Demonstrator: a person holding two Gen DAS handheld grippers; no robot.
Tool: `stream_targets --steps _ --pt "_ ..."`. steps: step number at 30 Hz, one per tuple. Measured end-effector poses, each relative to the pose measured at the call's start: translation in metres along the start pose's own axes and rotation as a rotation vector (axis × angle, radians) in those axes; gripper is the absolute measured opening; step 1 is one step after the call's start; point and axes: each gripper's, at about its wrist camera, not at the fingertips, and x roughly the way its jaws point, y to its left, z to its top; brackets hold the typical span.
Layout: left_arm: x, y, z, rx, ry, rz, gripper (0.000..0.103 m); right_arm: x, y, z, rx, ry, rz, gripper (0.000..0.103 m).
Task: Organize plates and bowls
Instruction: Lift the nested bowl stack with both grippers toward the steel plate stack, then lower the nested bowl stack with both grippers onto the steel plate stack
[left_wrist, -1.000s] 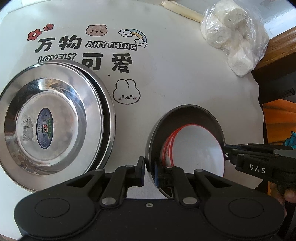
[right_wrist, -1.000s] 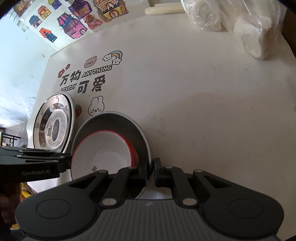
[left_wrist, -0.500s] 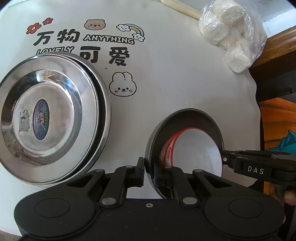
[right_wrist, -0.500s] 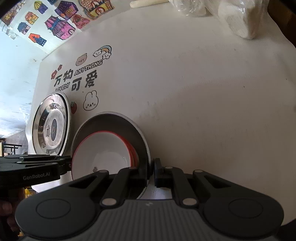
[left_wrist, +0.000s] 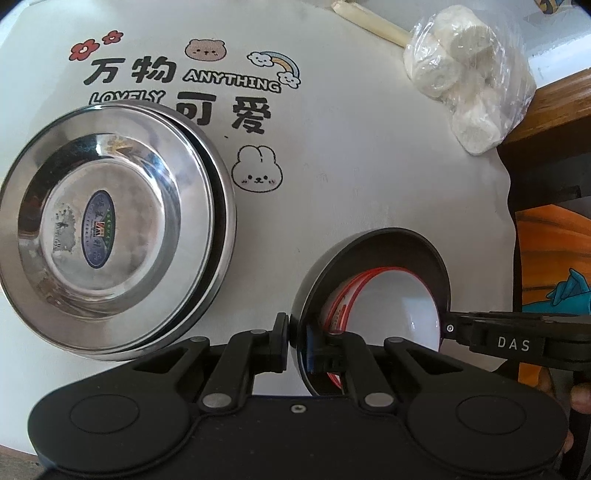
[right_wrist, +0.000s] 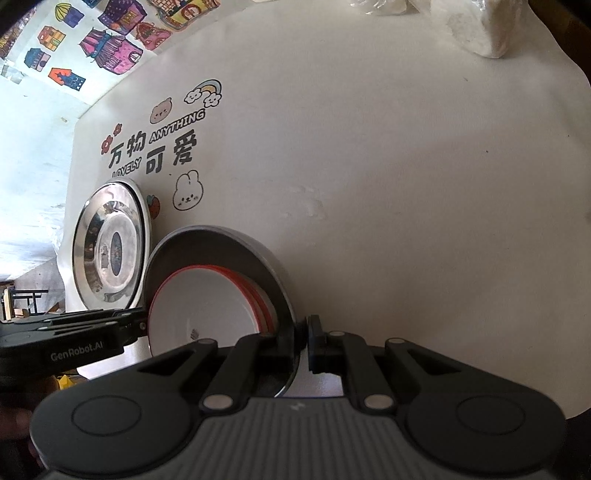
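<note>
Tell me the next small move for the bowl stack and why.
Probably carry it toward the steel plates and lower it there. Both the left gripper and right gripper are shut on opposite rims of the dark bowl, which holds the red-rimmed white bowls.

There were two steel plates (left_wrist: 110, 236) stacked, one dark bowl (left_wrist: 399, 251), at least two white red-rimmed bowls (left_wrist: 395, 306) nested inside, two grippers, and one bag of buns (left_wrist: 469, 77).

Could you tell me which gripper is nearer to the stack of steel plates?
Left. The left gripper grips the dark bowl's rim on the side facing the steel plates; the right gripper grips the opposite rim, farther away.
</note>
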Motion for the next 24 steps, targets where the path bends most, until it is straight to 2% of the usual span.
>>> stream_targets --steps 13,24 --pt "-0.03 0.023 0.009 -0.091 -0.041 -0.045 0.007 -0.014 0.023 0.014 -0.035 -0.013 0.012 0.008" --pt "-0.059 0.062 0.013 -0.184 -0.094 -0.037 0.007 -0.01 0.07 0.033 -0.117 -0.006 0.038 0.008"
